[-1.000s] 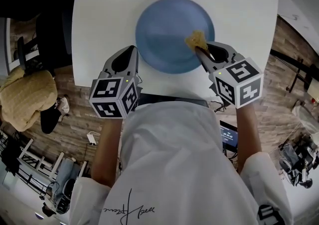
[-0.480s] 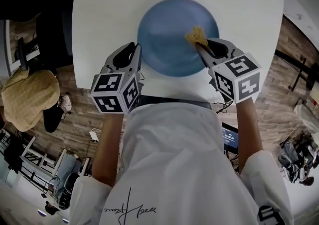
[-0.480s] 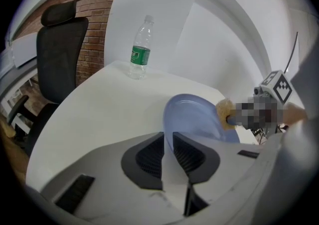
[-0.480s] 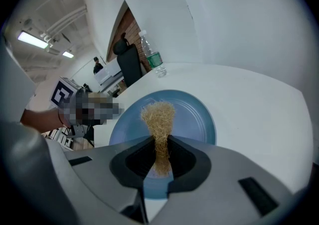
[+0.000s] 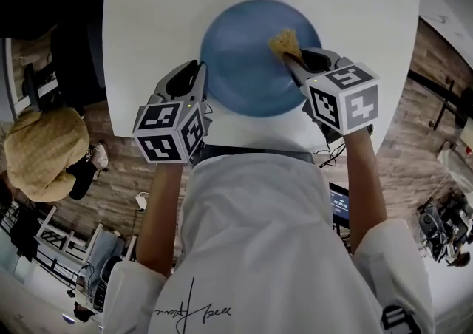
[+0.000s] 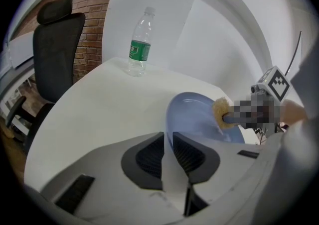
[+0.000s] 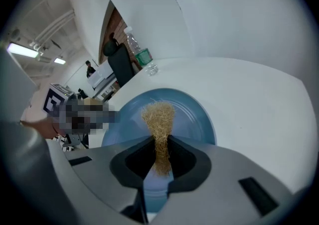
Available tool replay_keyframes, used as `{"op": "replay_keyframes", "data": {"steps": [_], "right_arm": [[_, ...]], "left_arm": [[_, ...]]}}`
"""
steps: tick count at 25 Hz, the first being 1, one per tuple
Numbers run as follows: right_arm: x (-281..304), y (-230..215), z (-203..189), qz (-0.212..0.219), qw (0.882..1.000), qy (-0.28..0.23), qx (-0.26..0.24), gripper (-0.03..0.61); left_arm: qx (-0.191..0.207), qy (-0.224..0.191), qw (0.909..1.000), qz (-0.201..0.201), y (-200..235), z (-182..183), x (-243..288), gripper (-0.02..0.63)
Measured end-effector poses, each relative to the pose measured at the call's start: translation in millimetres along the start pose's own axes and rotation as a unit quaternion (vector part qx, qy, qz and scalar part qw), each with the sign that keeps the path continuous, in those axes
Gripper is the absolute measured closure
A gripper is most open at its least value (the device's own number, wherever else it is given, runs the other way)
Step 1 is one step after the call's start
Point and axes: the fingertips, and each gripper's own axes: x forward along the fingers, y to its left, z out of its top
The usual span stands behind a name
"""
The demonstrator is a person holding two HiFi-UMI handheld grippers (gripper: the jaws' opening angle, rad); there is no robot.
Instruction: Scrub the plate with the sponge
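The right gripper (image 7: pixel 160 145) is pinching the sponge (image 7: pixel 158 114), both fingers closed tight on its lower end. The straw-coloured fibrous tuft is sticking out past the tips and, as far as I can tell, pressing onto the blue plate (image 7: pixel 197 114), right of ctr on the dish, in the upper middle of the head view.

The left gripper (image 6: pixel 167 145) is clamping the plate's near-left rim, w/ fingers shut on it and the thin edge running up btw them. In the head view it is sitting at centre-left, just beside the dish.

The plate is resting on the white bench (image 5: pixel 148 22), approx mid-width and nearer the person's edge. A clear water bottle (image 6: pixel 138 40) w/ a green label is standing upright at the far edge, at the very top left of the head view, well apart from the plate.

A black office chair (image 6: pixel 55 40) is standing off the bench's left side, w/ a brick wall (image 6: pixel 92 5) behind it. The person, in white sleeves (image 5: pixel 392 266), is holding both grippers w/ the marker cubes facing up.
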Motion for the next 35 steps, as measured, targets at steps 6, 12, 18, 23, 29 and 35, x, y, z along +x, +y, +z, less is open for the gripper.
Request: {"op": "replay_keyframes", "data": {"steps": [6,12,18,23,29,35], "right_arm": [[11,-7,8,-0.026,0.999,0.019,-0.019,0.532],[18,-16,16,-0.063,0.997,0.026,-0.036,0.532],[31,-12,20,-0.084,0.994,0.034,-0.055,0.532],[35,-9,25,-0.095,0.992,0.039,-0.076,0.532],[38,-4,30,-0.099,0.991,0.033,-0.09,0.532],[42,2,31,-0.098,0.989,0.033,-0.104,0.532]], "left_arm": [[-0.002,0.008,0.9999,-0.01,-2,1,7,0.543],[0.0,0.016,0.9998,-0.015,-7,0,10,0.544],[-0.01,0.017,0.9996,-0.022,-1,1,12,0.545],[-0.008,0.022,0.9995,-0.021,-1,1,14,0.545],[-0.011,0.022,0.9995,-0.021,-1,1,14,0.554],[-0.015,0.021,0.9995,-0.018,-1,1,14,0.554]]}}
